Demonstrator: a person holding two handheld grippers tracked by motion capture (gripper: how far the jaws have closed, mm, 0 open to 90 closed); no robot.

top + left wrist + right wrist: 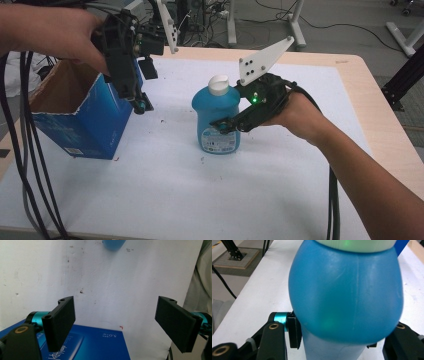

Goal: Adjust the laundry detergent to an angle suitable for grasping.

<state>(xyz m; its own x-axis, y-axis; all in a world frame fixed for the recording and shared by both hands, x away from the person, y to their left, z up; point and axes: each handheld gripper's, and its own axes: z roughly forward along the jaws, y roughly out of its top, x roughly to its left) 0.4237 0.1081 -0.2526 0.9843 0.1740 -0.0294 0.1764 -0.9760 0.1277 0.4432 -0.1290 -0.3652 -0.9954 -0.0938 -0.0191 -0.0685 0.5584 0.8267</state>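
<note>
A blue bottle (216, 120) with a white cap (218, 85) stands upright mid-table. My right gripper (222, 126) comes in from the right and is shut on the bottle's body below its shoulder. In the right gripper view the bottle (347, 295) looms large, and the right gripper (334, 340) has a jaw pressed on each side of it. My left gripper (142, 105) hangs open, pointing down, over the right edge of an open blue box (85, 125). Seen from the left gripper view, that gripper (117, 322) holds nothing, and the box (95, 345) lies below it.
A white sheet (165, 190) covers the wooden table (385, 115). Black cables (25, 165) hang down at the left edge. The box top is open, showing its brown inside (62, 90). Metal frame legs (295, 25) stand on the floor beyond the table.
</note>
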